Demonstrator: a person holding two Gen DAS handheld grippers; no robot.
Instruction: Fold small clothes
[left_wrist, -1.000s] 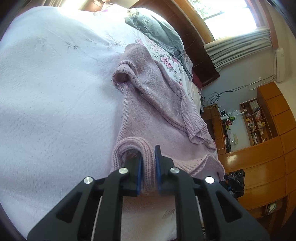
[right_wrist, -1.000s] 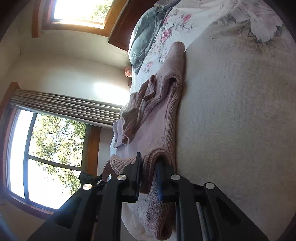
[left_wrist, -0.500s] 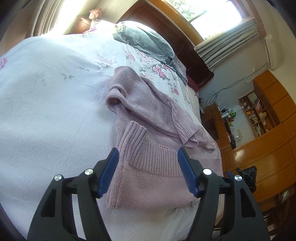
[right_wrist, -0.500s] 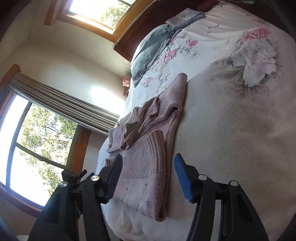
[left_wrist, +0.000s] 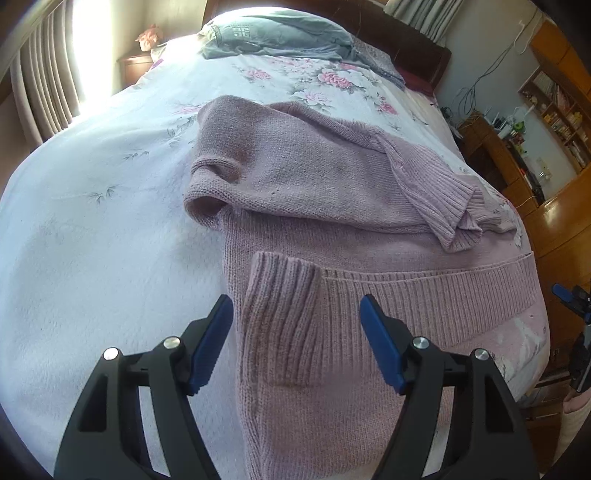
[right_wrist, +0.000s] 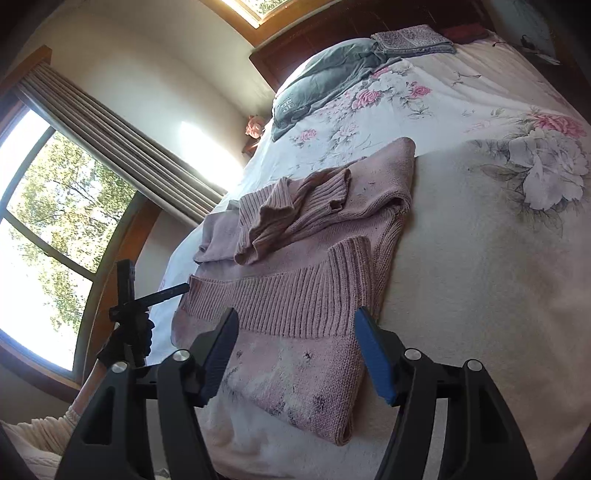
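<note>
Right now both tools hang with their jaws spread wide and nothing pinched: the left gripper (left_wrist: 295, 341) over one lower corner of the pink sweater (left_wrist: 314, 177), the right gripper (right_wrist: 293, 347) over the other. The sweater lies on the white floral bedspread (left_wrist: 92, 229), its ribbed hem (left_wrist: 424, 299) turned up onto the body and running crosswise, from 9 to 3 o'clock in the left view, so its long axis lies square to each tool's line of approach. In the left view the folded lower edge sits directly at 12 o'clock, just beyond the blue pads (left_wrist: 212, 343), with a ribbed hem corner (left_wrist: 284, 314) lying between them. In the right view the folded corner lies between the pads at 12 o'clock, and the bunched sleeves (right_wrist: 291, 206) sit farther on, toward 11 o'clock. I judge the next fold turns on that near edge, each gripper equally close to its own corner. A grey garment (left_wrist: 273, 37) rests far off at 12 o'clock by the headboard, well apart; nothing blocks either approach, though the loose sleeves could spill when lifted.
</note>
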